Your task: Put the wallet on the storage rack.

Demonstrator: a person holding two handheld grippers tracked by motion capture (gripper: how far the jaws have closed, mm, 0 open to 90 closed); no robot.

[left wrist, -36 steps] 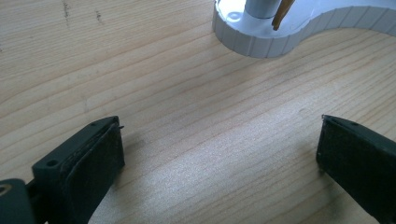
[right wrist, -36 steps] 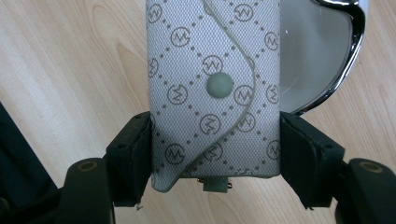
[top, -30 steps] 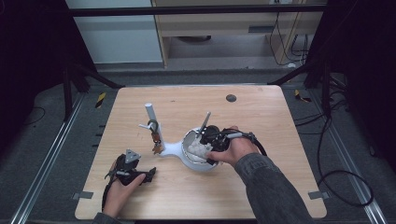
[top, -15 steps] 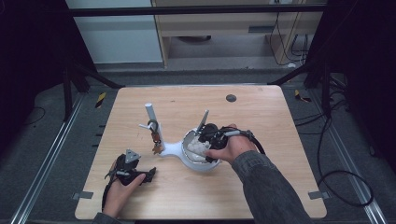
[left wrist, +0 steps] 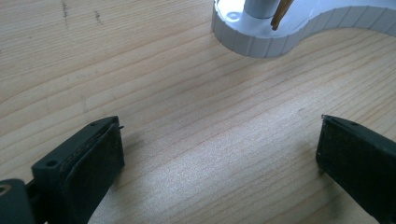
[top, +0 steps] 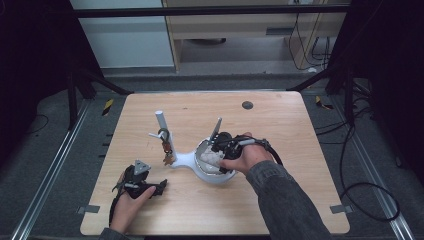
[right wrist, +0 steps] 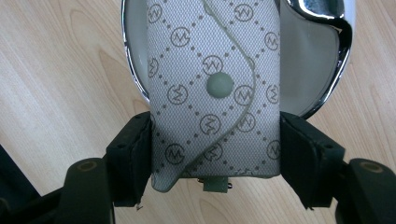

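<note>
Pouch clamped over the dish.
My right gripper [right wrist: 215, 154] pinches the patterned key pouch [right wrist: 212, 88] — both pads pressing its sides; left gripper [left wrist: 219, 158] gapes empty.

Grey monogram-patterned pouch [right wrist: 212, 88], white chrome-rimmed dish [right wrist: 322, 60], pale wood table [right wrist: 60, 70], black fingers [right wrist: 133, 158]

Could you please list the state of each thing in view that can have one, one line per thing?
Right gripper: shut on the patterned pouch.
Patterned pouch: snap flap closed, far end over the chrome-rimmed dish.
Chrome-rimmed dish: resting on the table.
Left gripper: open, nothing between its pads, over bare wood.
White stand: upright, small items hanging from its post.
Table: level.
</note>
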